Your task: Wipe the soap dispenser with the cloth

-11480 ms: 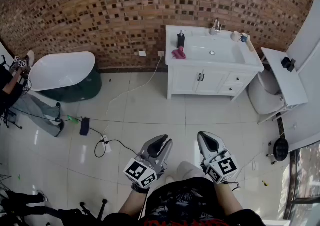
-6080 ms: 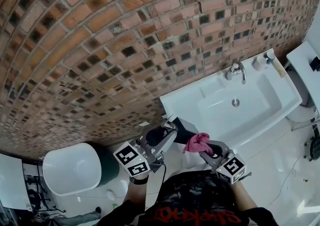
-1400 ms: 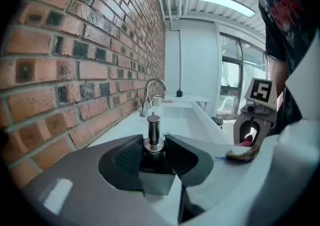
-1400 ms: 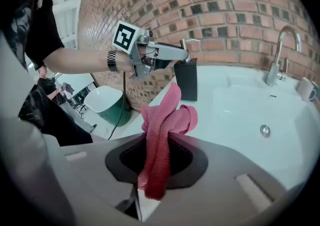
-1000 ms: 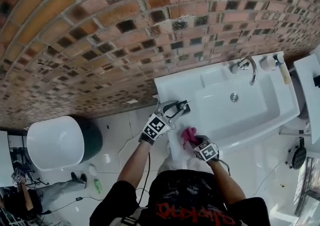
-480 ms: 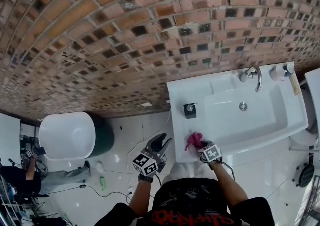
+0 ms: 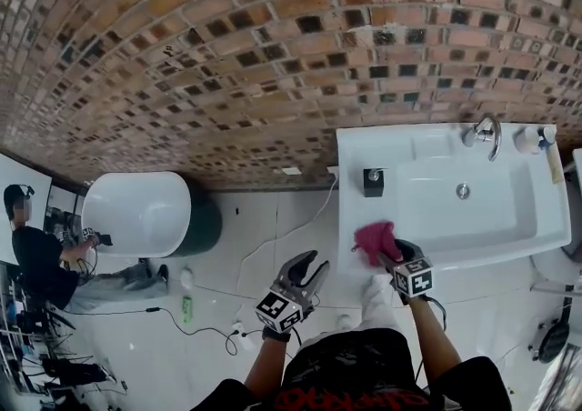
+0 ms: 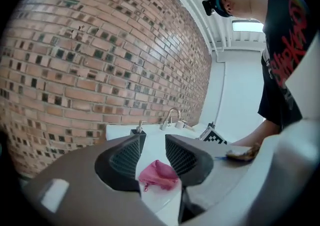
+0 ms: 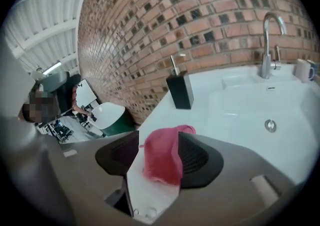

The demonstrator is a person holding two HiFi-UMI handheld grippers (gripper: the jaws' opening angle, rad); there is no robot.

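Note:
The black soap dispenser (image 7: 373,182) stands upright at the back left of the white vanity top (image 7: 350,218), also seen in the right gripper view (image 9: 180,89). The pink cloth (image 7: 375,241) lies between the jaws of my right gripper (image 7: 389,250) above the vanity's front edge. Those jaws are opening: the cloth (image 9: 162,157) drapes against one jaw and a gap shows at the other. My left gripper (image 7: 309,264) hangs open and empty over the floor, left of the vanity. The cloth (image 8: 159,174) shows far off through its jaws.
A sink basin (image 7: 464,191) with a chrome faucet (image 7: 488,132) fills the right of the vanity, with a cup (image 7: 527,138) behind it. The brick wall (image 7: 273,55) stands behind. A white bathtub (image 7: 136,214), floor cables (image 7: 218,332) and a seated person (image 7: 36,255) are at left.
My left gripper has left the dispenser and drawn back off the vanity to over the floor. My right gripper has lifted the cloth a little and its jaws have spread.

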